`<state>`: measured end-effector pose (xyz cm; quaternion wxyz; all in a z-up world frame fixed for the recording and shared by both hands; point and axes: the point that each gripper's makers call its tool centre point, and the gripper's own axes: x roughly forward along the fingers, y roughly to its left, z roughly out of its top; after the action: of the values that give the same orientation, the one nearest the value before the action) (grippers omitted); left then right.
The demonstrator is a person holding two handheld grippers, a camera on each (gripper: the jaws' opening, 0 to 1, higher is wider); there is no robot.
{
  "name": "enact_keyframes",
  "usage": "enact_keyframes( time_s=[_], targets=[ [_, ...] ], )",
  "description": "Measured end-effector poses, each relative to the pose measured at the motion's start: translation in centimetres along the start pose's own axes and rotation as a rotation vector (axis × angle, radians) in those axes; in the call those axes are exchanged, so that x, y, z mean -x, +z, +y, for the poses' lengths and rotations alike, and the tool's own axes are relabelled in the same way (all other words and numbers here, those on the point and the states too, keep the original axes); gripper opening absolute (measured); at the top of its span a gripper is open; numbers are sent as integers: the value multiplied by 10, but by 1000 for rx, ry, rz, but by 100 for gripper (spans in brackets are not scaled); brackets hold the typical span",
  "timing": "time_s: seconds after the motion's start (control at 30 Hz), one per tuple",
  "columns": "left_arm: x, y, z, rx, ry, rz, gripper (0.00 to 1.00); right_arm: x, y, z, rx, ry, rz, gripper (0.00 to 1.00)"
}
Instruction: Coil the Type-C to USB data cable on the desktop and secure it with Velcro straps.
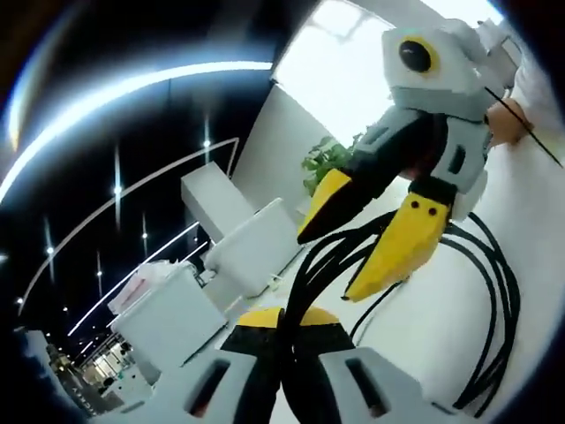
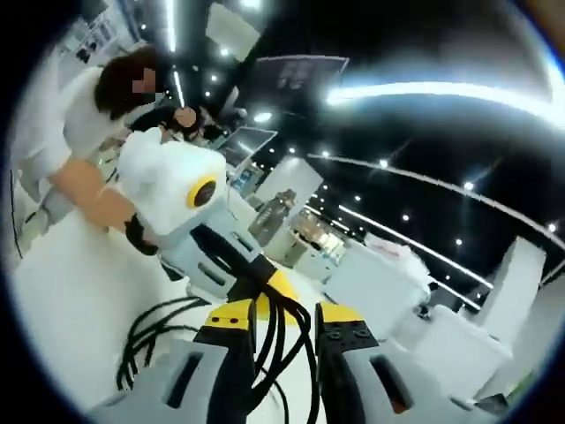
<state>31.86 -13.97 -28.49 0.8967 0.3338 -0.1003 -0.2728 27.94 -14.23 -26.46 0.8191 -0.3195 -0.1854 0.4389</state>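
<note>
The black data cable (image 1: 499, 309) hangs in several loops over the white desktop (image 1: 530, 230). My left gripper (image 1: 290, 322) is shut on the gathered strands at the bottom of the left gripper view. My right gripper (image 1: 328, 268) comes in from the upper right with its yellow jaws apart, and cable strands run between them. In the right gripper view, my right gripper (image 2: 284, 314) stands open around the cable (image 2: 281, 340). Just beyond it, my left gripper (image 2: 274, 287) pinches the same bundle. More loops (image 2: 150, 340) trail off to the left.
White box-shaped desks (image 1: 252, 243) stand behind the work area, with a green plant (image 1: 328, 161) past them. A person in white (image 2: 66, 132) holds the left gripper, a hand (image 2: 106, 208) on its body. More white blocks (image 2: 388, 287) lie to the right.
</note>
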Motion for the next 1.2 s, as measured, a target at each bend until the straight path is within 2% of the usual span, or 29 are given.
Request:
enact_keyframes(
  time_s=[0.13,0.23,0.4,0.47,0.63,0.73,0.83,0.97,1.0,1.2],
  targets=[
    [-1,-4,-7,-9,-38,35,4,-3,-18,4,137,-11,76,20],
    [-2,-8,-15,20,-84,58,4,-4,-29,3,141,-6,118,14],
    [-2,-9,-23,24,-119,76,4,-4,-42,5,164,31,154,9],
    [-2,-10,-27,57,-144,85,5,-4,-46,6,219,41,168,7],
    [0,-8,-30,143,-190,97,5,-5,-51,7,234,47,184,6],
    [0,-8,-33,161,-206,94,5,-5,-54,8,246,56,190,5],
    [0,-7,-34,142,-209,83,5,-4,-55,6,246,66,199,4],
    [-4,-1,-35,90,-191,-6,8,-2,-57,3,219,78,204,4],
    [-3,0,-39,104,-195,-33,9,-1,-59,4,225,87,213,3],
    [-2,-4,-46,118,-222,-15,9,1,-63,10,217,148,203,3]
  ],
)
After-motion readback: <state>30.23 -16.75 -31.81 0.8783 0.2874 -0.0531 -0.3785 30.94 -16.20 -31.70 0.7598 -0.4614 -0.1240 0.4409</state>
